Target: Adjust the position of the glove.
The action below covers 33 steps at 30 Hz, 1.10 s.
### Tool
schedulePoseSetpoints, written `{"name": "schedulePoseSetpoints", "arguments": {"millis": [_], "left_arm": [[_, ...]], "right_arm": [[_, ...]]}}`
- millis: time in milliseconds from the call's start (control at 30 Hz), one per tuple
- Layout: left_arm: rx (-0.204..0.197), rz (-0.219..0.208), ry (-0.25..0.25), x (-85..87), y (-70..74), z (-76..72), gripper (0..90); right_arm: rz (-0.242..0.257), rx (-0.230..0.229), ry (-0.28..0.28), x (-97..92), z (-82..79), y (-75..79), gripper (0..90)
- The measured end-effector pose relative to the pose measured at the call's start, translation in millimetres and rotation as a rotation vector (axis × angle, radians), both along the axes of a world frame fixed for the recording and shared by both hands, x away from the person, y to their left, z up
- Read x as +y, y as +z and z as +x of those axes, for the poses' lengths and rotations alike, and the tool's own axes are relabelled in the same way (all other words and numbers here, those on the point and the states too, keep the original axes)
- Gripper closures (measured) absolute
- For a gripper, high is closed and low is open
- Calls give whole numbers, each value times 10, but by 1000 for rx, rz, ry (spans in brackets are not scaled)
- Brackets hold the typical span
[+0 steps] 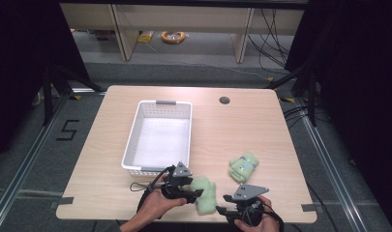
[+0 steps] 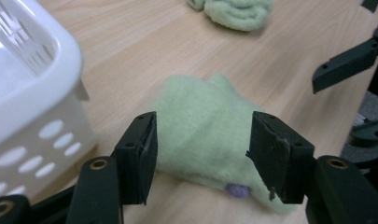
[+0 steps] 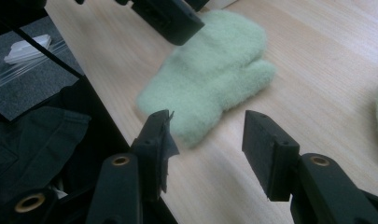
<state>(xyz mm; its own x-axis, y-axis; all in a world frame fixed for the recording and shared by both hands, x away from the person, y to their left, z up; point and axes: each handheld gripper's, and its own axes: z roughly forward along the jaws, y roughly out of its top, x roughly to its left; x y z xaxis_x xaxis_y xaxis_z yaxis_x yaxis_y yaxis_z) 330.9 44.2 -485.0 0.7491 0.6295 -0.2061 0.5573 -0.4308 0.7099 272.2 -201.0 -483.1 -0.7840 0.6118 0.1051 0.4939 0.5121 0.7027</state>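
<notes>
A pale green fleece mitten lies flat near the table's front edge. My left gripper reaches it from the left. In the left gripper view the mitten sits between the two jaws of the left gripper, which stand at its sides without squeezing it. My right gripper is at the front edge, pointing left toward the mitten. Seen from the right gripper view, the right gripper is open, and the mitten's near end lies just ahead of its left jaw. A second green mitten with a face lies to the right.
A white perforated basket stands left of centre, its near corner close beside my left gripper. A round cable hole is at the table's back. The table's front edge and the dark floor lie just behind both hands.
</notes>
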Motion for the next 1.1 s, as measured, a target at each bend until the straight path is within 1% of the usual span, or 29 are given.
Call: {"name": "schedulePoseSetpoints", "arguments": {"millis": [67,100,133,200,300,333,367,400,433,467,500,533,567,600,633,667,700,733,767,800,833,867,900,933,967,1000,1033,1067,1100], "left_arm": [[3,8,-6,-7,-4,42,440],[0,17,-13,6,-17,90,448],[2,20,-10,10,-22,103,458],[3,15,-7,11,-30,116,470],[10,22,-16,9,-56,134,482],[27,31,-13,5,-79,142,482],[34,26,-9,-2,-89,142,478],[34,26,-9,-2,-89,142,476],[20,39,-24,3,-92,156,476],[52,31,5,-10,-100,136,485],[47,28,10,-14,-114,145,496],[26,47,-13,-1,-122,165,509],[26,47,-13,-1,-122,165,522],[31,67,-16,2,-143,155,535],[31,67,-16,2,-143,155,541],[37,74,-14,-2,-158,145,546],[31,88,-22,1,-167,148,546],[39,85,-4,-5,-164,131,557],[12,109,-36,9,-139,136,607],[12,109,-36,9,-139,136,635],[9,112,-32,5,-132,127,635],[1,112,-29,4,-135,120,661],[-5,99,-27,-1,-143,111,683],[-7,119,-31,15,-136,115,702],[8,107,-20,16,-134,105,722],[2,105,-33,39,-126,120,740],[2,91,-25,45,-127,118,764],[-3,97,-43,60,-120,126,777],[2,87,-33,60,-119,112,784]], "right_arm": [[0,-5,-1,7,8,-7,525],[4,14,-10,22,-4,-9,525],[-3,-3,0,18,16,-16,525],[-3,2,5,31,26,-27,525],[-7,8,3,53,31,-36,525],[-15,9,15,78,41,-43,525],[-17,8,15,97,42,-49,525],[-17,8,15,97,42,-49,525],[-20,12,13,118,42,-62,525],[-34,18,27,149,61,-82,525],[-37,26,23,169,64,-86,525],[-41,32,25,187,74,-93,526],[-41,32,25,187,74,-93,526],[-34,28,28,224,101,-118,533],[-34,28,28,224,101,-118,533],[-51,46,28,249,124,-127,535],[-51,46,28,249,124,-127,535],[-61,36,34,262,144,-150,542],[-67,55,23,297,152,-187,567],[-80,56,31,301,163,-189,582],[-80,56,31,301,163,-189,582],[-87,61,49,303,171,-184,599],[-97,39,57,304,176,-192,623],[-103,35,56,303,170,-182,647],[-92,26,51,311,164,-200,675],[-85,31,52,307,155,-188,727],[-90,2,42,299,144,-193,783],[-88,-7,47,293,146,-182,802],[-94,-16,55,285,147,-181,809]]}}
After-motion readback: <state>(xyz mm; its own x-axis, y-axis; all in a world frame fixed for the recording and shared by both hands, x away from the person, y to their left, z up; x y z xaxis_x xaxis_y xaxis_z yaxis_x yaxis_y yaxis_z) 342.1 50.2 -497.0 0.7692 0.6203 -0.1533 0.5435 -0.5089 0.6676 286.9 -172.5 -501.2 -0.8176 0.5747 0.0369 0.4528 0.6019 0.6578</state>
